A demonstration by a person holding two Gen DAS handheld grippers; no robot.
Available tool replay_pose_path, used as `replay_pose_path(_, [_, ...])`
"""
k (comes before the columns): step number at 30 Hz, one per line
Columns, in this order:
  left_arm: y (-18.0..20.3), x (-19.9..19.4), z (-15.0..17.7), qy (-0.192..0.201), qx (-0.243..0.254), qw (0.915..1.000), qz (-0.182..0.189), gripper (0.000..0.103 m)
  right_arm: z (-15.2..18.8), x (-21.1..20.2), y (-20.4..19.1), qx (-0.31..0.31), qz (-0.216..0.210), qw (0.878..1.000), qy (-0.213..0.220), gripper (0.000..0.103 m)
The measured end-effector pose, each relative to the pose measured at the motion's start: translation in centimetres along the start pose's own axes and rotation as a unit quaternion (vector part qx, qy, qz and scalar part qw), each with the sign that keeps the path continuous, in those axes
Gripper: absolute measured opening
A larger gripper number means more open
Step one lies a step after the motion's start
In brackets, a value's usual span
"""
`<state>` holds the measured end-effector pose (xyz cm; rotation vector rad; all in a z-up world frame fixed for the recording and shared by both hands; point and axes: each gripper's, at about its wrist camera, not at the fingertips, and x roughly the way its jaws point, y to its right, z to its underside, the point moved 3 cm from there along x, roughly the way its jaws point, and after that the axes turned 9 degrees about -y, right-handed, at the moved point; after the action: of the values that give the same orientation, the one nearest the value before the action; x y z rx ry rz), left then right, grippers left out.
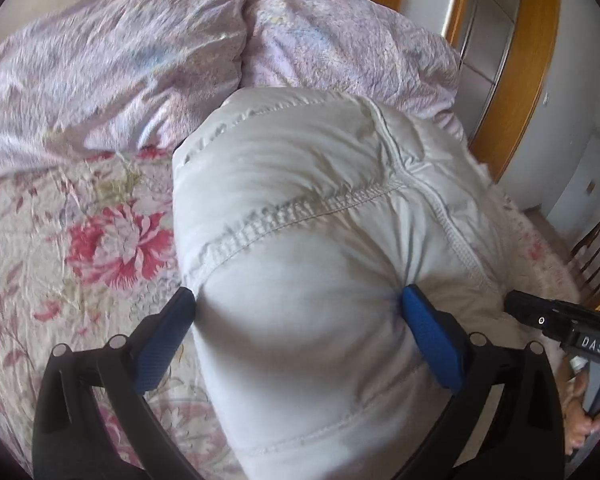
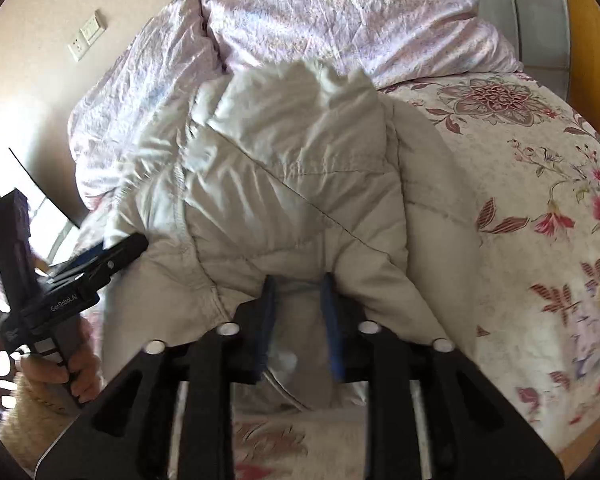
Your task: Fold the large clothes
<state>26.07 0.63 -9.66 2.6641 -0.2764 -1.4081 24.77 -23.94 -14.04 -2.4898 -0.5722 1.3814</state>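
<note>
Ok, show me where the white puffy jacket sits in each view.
Left wrist: white puffy jacket fills the centre, bulging between the left gripper pads.
Right wrist: jacket centre, heaped beyond the right gripper.
Shared landmark: lilac pillows behind it.

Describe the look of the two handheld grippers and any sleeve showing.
Both grippers, left gripper and right gripper, have black plastic frames, round white studs and blue textured fingers. One body reads "GenRobot.AI", the other "DAS". A fuzzy tan sleeve shows at the wrist.
</note>
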Motion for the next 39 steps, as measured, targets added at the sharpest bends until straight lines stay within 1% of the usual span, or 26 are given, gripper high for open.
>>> replay_pose_path(1, [-0.6, -0.5, 0.0, 0.002, -0.008, 0.9999, 0.006, 0.101, -0.1, -0.7, 0.2, 0.001, -0.008, 1.0, 0.007, 0.07])
replay_pose_path(3, [-1.8, -1.6, -0.2, 0.011, -0.021, 0.9997, 0.009, 0.101, -1.0, -3.0, 0.7, 0.002, -0.012, 0.999, 0.039, 0.102])
replay_pose_path(4, [-2.5, -1.9, -0.3, 0.012, -0.028, 0.9995, 0.013, 0.101, -1.5, -3.6, 1.1, 0.001, -0.008, 0.999, 0.046, 0.102])
replay_pose_path(6, [-3.6, -2.1, -0.5, 0.007, -0.042, 0.9988, 0.025, 0.101, -2.4, -4.0, 2.0, 0.01, -0.003, 0.999, 0.037, 0.102])
replay_pose_path(10, [-5.5, -1.7, -0.8, -0.018, -0.075, 0.9947, 0.069, 0.101, -4.0, -2.3, 4.2, 0.036, -0.006, 0.999, -0.022, 0.102])
replay_pose_path(13, [-6.2, -1.1, -0.5, -0.036, -0.092, 0.9903, 0.098, 0.101, -4.9, -0.2, 6.2, 0.077, -0.045, 0.994, -0.067, 0.102])
replay_pose_path(15, [-6.2, -0.6, -0.2, -0.048, -0.097, 0.9874, 0.115, 0.101, -5.3, 1.5, 7.5, 0.113, -0.087, 0.985, -0.098, 0.102])
replay_pose_path(17, [-5.9, -0.2, 0.1, -0.057, -0.097, 0.9851, 0.13, 0.101, -5.4, 2.9, 8.2, 0.135, -0.106, 0.977, -0.123, 0.102])
replay_pose_path(20, [-5.4, 0.4, 0.2, -0.067, -0.098, 0.9814, 0.151, 0.101, -5.8, 5.2, 8.7, 0.149, -0.148, 0.964, -0.16, 0.102])
replay_pose_path(22, [-5.2, 0.8, 0.3, -0.074, -0.1, 0.9787, 0.163, 0.101, -5.9, 6.4, 8.7, 0.153, -0.163, 0.958, -0.18, 0.102])
replay_pose_path(24, [-5.1, 1.3, 0.3, -0.08, -0.103, 0.976, 0.174, 0.101, -6.0, 6.9, 8.6, 0.155, -0.171, 0.954, -0.192, 0.102])
replay_pose_path(26, [-5.1, 1.5, 0.4, -0.084, -0.106, 0.9738, 0.183, 0.101, -6.2, 7.1, 8.2, 0.147, -0.173, 0.953, -0.201, 0.102])
replay_pose_path(29, [-5.2, 1.9, 0.7, -0.089, -0.113, 0.9699, 0.197, 0.101, -6.5, 7.6, 6.7, 0.118, -0.2, 0.947, -0.223, 0.102])
replay_pose_path(30, [-5.3, 2.0, 0.8, -0.091, -0.115, 0.9684, 0.201, 0.101, -6.5, 7.7, 6.2, 0.106, -0.199, 0.948, -0.225, 0.102])
replay_pose_path(31, [-5.4, 2.0, 0.8, -0.091, -0.116, 0.968, 0.203, 0.101, -6.5, 7.7, 5.6, 0.093, -0.194, 0.95, -0.228, 0.102])
replay_pose_path(33, [-5.4, 2.0, 0.8, -0.09, -0.114, 0.9684, 0.203, 0.101, -6.4, 7.7, 5.4, 0.086, -0.194, 0.95, -0.229, 0.102])
replay_pose_path(36, [-5.1, 2.0, 0.8, -0.089, -0.11, 0.9689, 0.203, 0.101, -6.7, 8.3, 5.7, 0.1, -0.197, 0.948, -0.23, 0.102])
replay_pose_path(37, [-5.0, 2.0, 0.8, -0.089, -0.111, 0.969, 0.202, 0.101, -7.0, 8.6, 5.8, 0.104, -0.195, 0.948, -0.228, 0.102])
replay_pose_path(39, [-4.9, 2.0, 0.8, -0.09, -0.109, 0.9695, 0.2, 0.101, -7.0, 8.6, 5.2, 0.091, -0.187, 0.952, -0.227, 0.102])
